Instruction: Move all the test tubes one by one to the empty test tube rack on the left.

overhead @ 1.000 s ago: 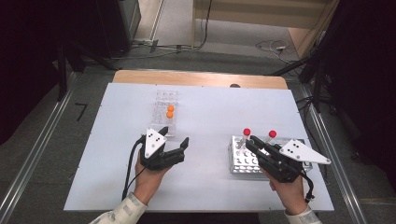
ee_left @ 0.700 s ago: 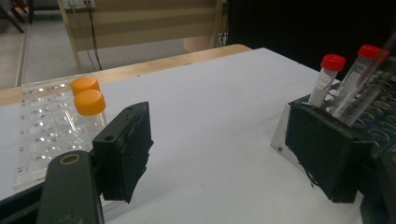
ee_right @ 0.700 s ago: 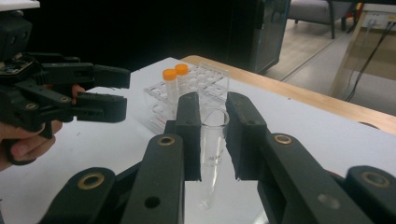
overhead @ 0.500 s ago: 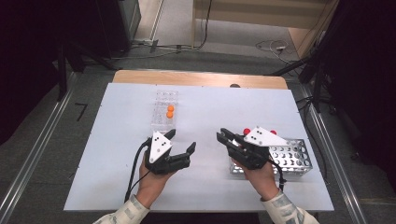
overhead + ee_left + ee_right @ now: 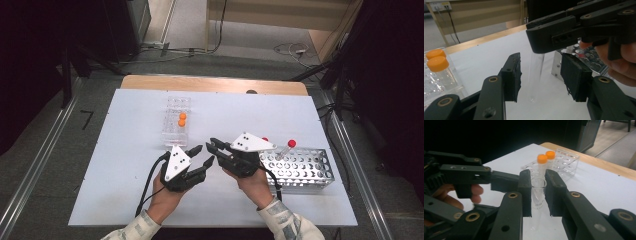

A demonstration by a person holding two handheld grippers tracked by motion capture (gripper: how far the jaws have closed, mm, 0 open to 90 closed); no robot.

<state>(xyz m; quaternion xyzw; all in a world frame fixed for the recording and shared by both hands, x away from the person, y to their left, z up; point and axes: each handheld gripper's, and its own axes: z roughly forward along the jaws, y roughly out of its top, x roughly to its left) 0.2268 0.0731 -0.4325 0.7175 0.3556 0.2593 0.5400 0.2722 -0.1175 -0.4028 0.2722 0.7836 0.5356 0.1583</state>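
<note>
Right gripper (image 5: 214,143) clamps a clear, uncapped tube (image 5: 537,202) between its two black pads, holding it upright over the white table (image 5: 125,150), a little in from the near edge and about midway between the side edges. From the right gripper view, the pads press on the upper part of the tube just under its open rim, while the rounded bottom hangs free above the table top. Left gripper (image 5: 201,156) sits just beside it with its jaws partly apart; they have just been closing, and in the left gripper view the tube (image 5: 535,75) stands between the two pads without either one touching it. Both grippers are carried by a person whose sleeves enter from the near edge of the table.

A metal rack (image 5: 300,170) full of round holes stands toward the near right corner, just behind the right hand, with a red-capped tube (image 5: 287,148) leaning in it. A clear plastic rack (image 5: 176,120) lies farther back, left of the table's middle, holding two orange-capped tubes (image 5: 182,119) side by side. Beyond the table's far edge a strip of bare wood (image 5: 210,84) shows.
</note>
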